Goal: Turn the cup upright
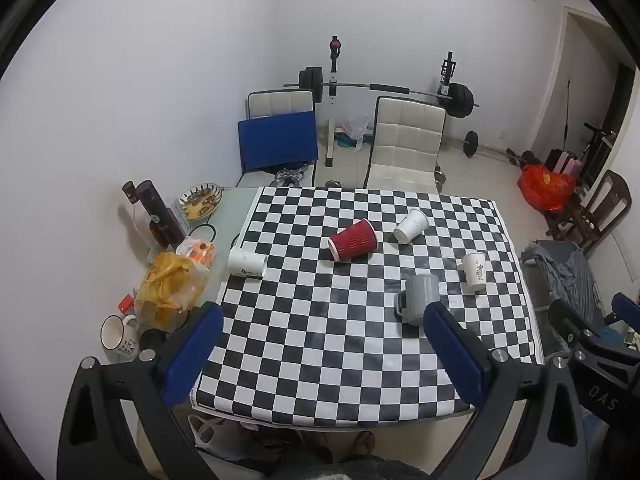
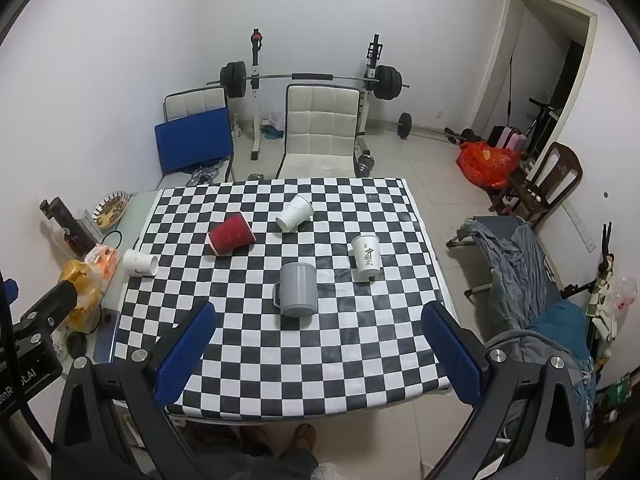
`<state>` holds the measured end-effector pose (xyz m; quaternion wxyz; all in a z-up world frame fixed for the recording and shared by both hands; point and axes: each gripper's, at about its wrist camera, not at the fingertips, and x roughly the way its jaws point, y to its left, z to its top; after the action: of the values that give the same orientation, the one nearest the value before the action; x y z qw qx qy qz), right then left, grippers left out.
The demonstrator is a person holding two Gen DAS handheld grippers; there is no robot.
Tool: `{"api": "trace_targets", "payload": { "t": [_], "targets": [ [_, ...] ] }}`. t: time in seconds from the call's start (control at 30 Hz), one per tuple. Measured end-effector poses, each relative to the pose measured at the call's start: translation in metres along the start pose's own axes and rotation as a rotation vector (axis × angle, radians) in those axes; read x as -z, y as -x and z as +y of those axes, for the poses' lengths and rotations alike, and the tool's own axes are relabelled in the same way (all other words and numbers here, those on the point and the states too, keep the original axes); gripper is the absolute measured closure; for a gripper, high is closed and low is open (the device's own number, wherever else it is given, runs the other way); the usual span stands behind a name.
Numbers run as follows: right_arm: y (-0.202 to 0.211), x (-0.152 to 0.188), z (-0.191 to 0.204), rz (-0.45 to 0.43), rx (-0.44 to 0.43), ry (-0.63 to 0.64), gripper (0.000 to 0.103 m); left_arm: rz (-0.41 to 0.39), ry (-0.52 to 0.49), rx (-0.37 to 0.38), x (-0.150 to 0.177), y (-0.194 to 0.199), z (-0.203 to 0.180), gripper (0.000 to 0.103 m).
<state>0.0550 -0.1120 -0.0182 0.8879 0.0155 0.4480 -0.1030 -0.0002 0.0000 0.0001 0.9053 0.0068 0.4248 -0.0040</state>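
- Above the near edge of the checkered cloth (image 1: 320, 360), in the left wrist view, we are holding the left gripper (image 1: 324, 320) with its jaws spread wide and nothing between them.
- Taking the red cup (image 1: 354, 239) as our landmark, we are seeing it lying on its side near the middle of the cloth, well ahead of the jaws, its mouth facing left and toward us and its long axis running slantwise across our line of reach.
- Left of the red cup, a white paper cup (image 1: 247, 263) is lying on its side at the cloth's edge; right of it, a second white cup (image 1: 411, 220) is also tipped over.
- Nearer us and to the right of the red cup, a grey mug (image 1: 418, 298) is sitting mouth down, just beside the right-hand blue pad, with a printed paper cup (image 1: 475, 271) beyond it, seemingly standing upright.
- In the right wrist view, we are holding the right gripper (image 2: 320, 320) open too, empty.
- Here the red cup (image 2: 232, 233) is lying ahead and to the left, while the grey mug (image 2: 298, 289) is standing directly between the jaws and the far cups.
- We are judging the left gripper the likelier choice for the red cup, needing a turn of the wrist to close across its ribbed body; the right one is nearer the mug.
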Motion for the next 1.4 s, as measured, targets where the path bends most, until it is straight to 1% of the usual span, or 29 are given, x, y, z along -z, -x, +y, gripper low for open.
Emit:
{"api": "trace_targets", "payload": {
  "t": [0.03, 0.17, 0.97, 1.03, 1.3, 1.4],
  "targets": [
    [0.000, 0.000, 0.000, 0.002, 0.015, 0.011, 0.000, 0.003, -0.001, 0.001, 0.000, 0.000, 0.000, 0.001],
    [0.002, 0.000, -0.001, 0.003, 0.019, 0.011, 0.000, 0.004, 0.001, 0.001, 0.000, 0.000, 0.000, 0.001],
    [0.009, -0.002, -0.006, -0.007, 0.016, 0.010, 0.000, -0.004, 0.003, 0.002, 0.000, 0.002, 0.001, 0.001],
    [0.009, -0.003, -0.006, -0.007, 0.015, 0.010, 0.000, -0.004, 0.004, 0.002, -0.009, 0.005, 0.001, 0.001],
    [0.009, -0.005, -0.006, -0.010, 0.014, 0.009, 0.000, -0.006, 0.002, 0.000, -0.021, 0.009, -0.002, 0.001],
    [0.009, -0.006, -0.006, -0.010, 0.012, 0.008, 0.000, -0.007, 0.002, 0.001, -0.017, 0.008, -0.002, 0.001]
  ]
}}
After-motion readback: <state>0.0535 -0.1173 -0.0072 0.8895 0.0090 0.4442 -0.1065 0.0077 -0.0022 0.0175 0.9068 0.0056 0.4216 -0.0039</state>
